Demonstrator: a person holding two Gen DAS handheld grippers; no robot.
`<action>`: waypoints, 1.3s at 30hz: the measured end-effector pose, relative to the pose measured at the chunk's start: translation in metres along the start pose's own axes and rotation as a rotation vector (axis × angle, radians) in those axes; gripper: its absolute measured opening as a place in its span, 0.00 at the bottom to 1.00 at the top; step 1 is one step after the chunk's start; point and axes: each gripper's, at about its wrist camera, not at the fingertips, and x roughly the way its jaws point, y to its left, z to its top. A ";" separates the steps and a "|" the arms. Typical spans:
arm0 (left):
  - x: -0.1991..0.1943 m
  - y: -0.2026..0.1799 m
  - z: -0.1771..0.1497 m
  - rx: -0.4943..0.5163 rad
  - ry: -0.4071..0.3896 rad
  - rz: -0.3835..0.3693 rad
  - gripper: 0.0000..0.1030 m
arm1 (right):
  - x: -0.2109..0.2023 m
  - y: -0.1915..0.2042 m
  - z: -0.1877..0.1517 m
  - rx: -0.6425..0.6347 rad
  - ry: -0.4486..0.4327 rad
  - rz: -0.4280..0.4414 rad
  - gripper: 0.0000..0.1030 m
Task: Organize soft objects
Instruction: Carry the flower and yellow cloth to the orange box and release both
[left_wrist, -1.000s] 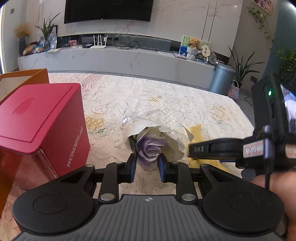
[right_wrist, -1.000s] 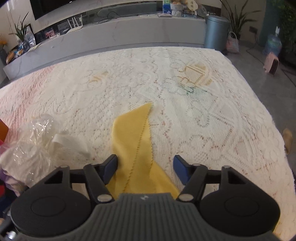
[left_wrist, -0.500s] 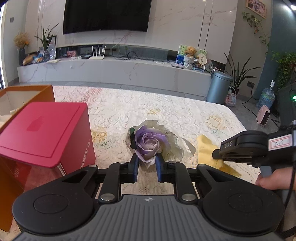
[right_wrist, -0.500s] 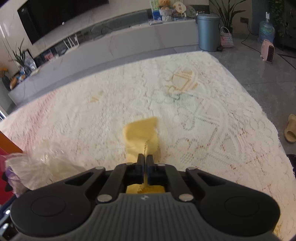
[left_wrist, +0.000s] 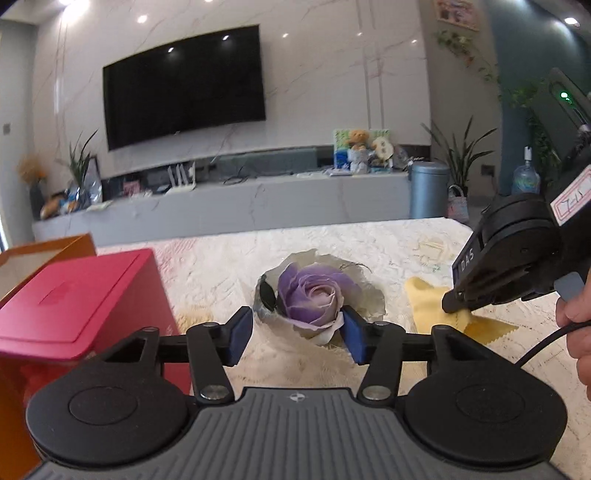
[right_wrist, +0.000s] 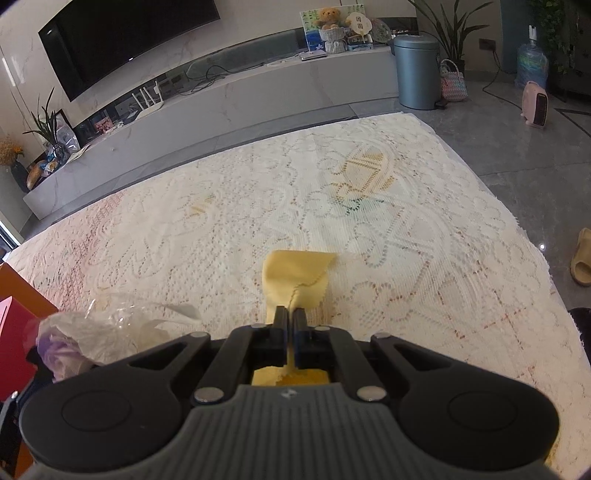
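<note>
Jaws parted behind rose (left_wrist: 312, 295); right pinch yellow cloth (right_wrist: 295, 273).

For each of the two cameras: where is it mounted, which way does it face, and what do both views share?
Left wrist: sits behind the open left gripper, facing the TV wall over the purple rose; the person's right hand and the right gripper show.
Right wrist: sits behind the right gripper, shut on the yellow cloth, looking down across the lace tablecloth.
Shared: rose, cloth, red box.
</note>
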 end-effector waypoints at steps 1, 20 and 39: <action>0.001 -0.001 0.001 -0.002 -0.015 -0.013 0.65 | 0.001 -0.001 0.000 0.002 0.003 -0.007 0.00; 0.032 -0.028 0.008 0.160 -0.056 -0.303 0.25 | 0.006 -0.016 -0.003 0.025 0.025 -0.020 0.00; -0.010 0.023 0.063 0.045 -0.098 -0.202 0.25 | 0.036 0.022 -0.012 -0.236 0.035 -0.093 0.01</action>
